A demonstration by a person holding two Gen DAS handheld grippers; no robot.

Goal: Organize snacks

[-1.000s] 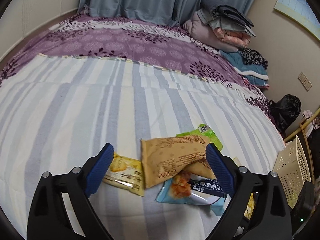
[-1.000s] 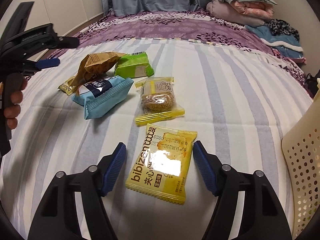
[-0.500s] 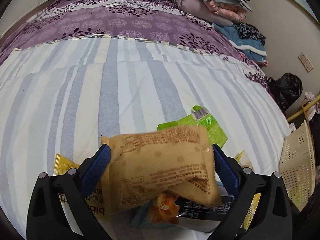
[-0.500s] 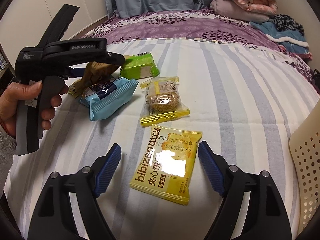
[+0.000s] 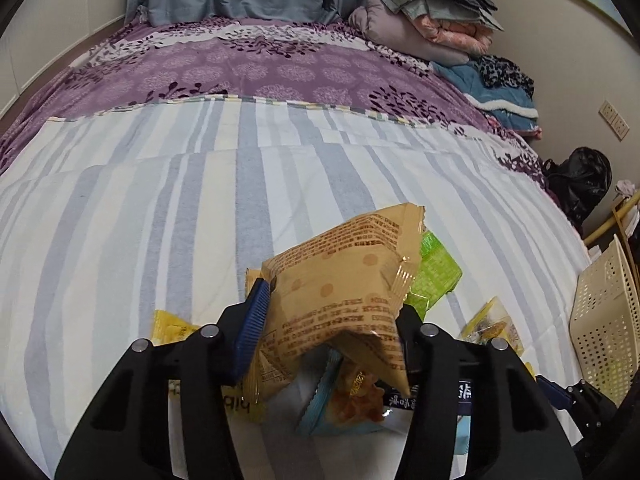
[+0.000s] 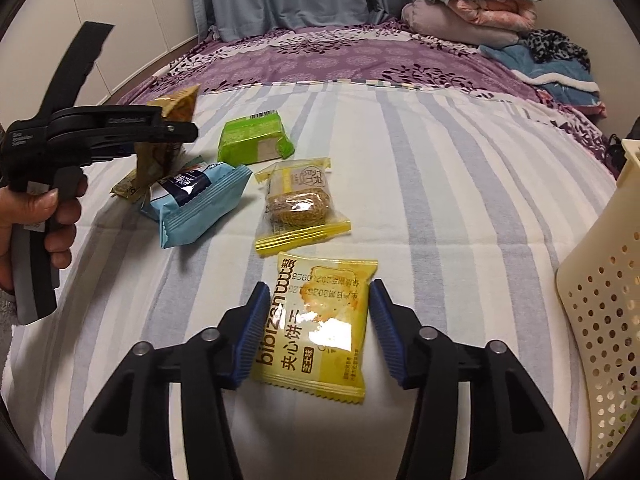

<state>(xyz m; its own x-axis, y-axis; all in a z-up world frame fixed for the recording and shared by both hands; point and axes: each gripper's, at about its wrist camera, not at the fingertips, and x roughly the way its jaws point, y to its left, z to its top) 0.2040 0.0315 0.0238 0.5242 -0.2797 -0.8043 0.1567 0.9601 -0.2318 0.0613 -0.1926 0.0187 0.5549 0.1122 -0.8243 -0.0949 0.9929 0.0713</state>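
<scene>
My left gripper [image 5: 332, 324] is shut on a tan snack packet [image 5: 344, 300] and holds it just above the striped bedspread; it also shows in the right wrist view [image 6: 160, 132]. Under it lie a blue packet [image 5: 348, 404], a green packet [image 5: 436, 276] and a yellow packet [image 5: 172, 326]. My right gripper [image 6: 316, 328] has its jaws closed in on both sides of a yellow bibizan packet [image 6: 320, 328] lying flat on the bed. A clear yellow-edged biscuit packet [image 6: 300, 204], the blue packet [image 6: 196, 200] and the green packet [image 6: 252, 140] lie beyond it.
A cream perforated basket [image 6: 600, 312] stands at the bed's right edge, also in the left wrist view [image 5: 604, 320]. Folded blankets [image 6: 472, 4] are piled at the bed's far right. A purple floral cover [image 6: 320, 56] spans the far half. A black bag [image 5: 580, 180] sits on the floor.
My left gripper has closed on the tan packet and lifted it off the pile. My right gripper's jaws have narrowed from wide open onto the yellow bibizan packet.
</scene>
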